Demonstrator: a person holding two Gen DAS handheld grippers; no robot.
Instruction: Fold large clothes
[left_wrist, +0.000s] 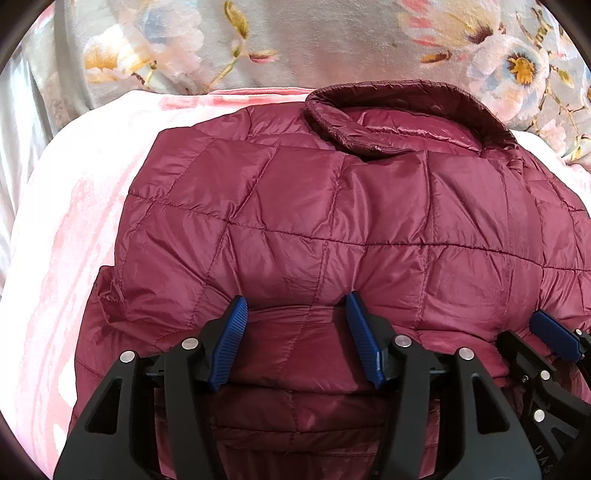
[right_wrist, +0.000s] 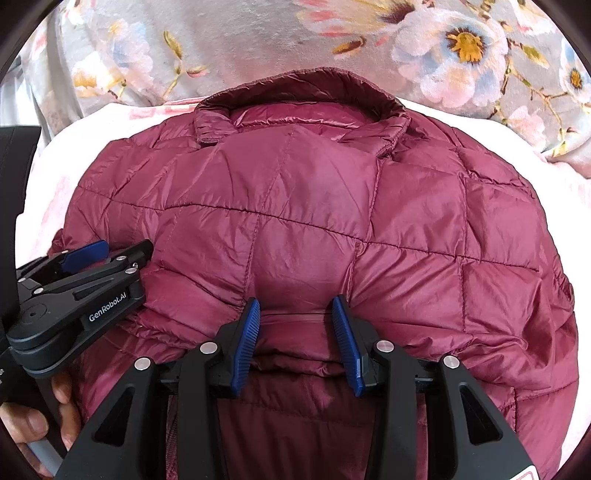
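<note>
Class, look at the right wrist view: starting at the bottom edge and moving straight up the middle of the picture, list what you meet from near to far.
right gripper → quilted maroon jacket → jacket collar → pink cover → floral blanket

The maroon quilted puffer jacket (left_wrist: 332, 221) lies flat on a pale pink blanket (left_wrist: 74, 206), folded into a compact bundle with its shiny square-stitched panels up. Its collar (left_wrist: 388, 118) stands open at the far end, nearest the floral cover beyond the blanket.
</note>
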